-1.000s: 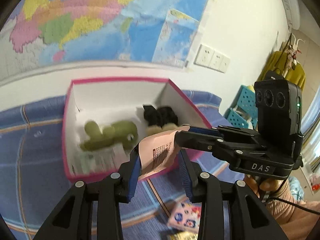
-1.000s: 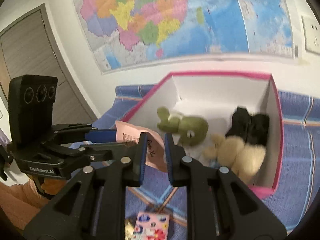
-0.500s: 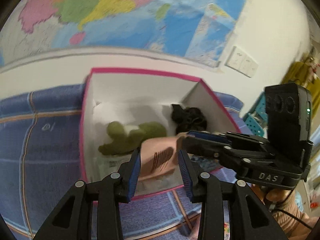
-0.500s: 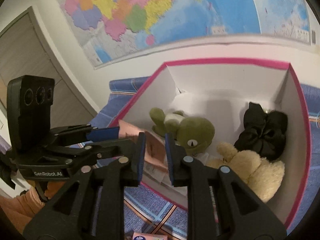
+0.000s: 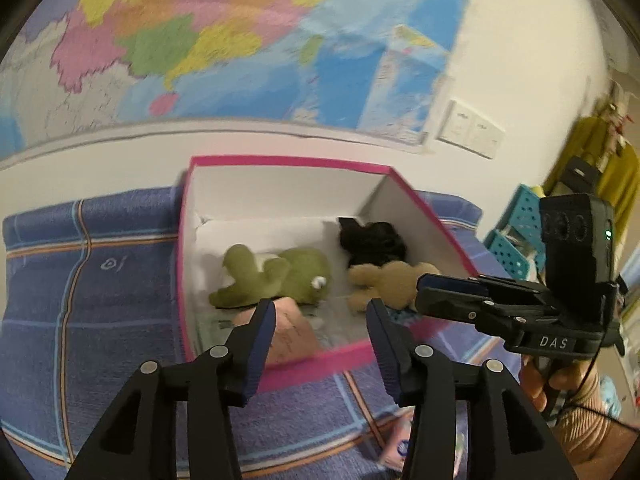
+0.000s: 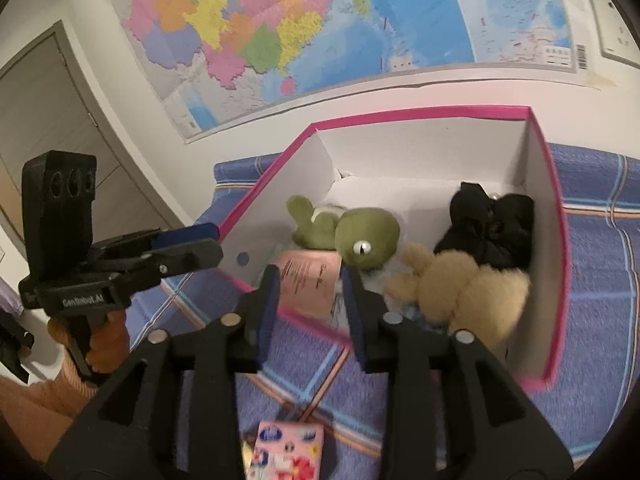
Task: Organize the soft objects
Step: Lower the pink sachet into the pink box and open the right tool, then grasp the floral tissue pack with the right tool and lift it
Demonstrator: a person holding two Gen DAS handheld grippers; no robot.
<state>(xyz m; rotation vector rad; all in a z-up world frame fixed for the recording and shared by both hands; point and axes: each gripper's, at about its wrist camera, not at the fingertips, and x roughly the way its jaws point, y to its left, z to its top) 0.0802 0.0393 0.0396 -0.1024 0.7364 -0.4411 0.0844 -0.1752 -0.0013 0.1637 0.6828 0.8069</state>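
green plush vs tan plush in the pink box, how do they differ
The green plush is olive with smooth fabric and a shiny eye; the tan plush is beige and fluffy, no eye visible. The green one lies toward the box's left side, the tan one toward the right beside a black soft item. Both lie inside the box.

Pink-rimmed box, green plush

Left gripper: black angular frame, blue ribbed pads, silver screws; side lettering reads "GenRobot.AI". Right gripper: same construction, marked "DAS", green indicator light, black cable trailing from the handle. Sleeves are ribbed knit, peach to orange.
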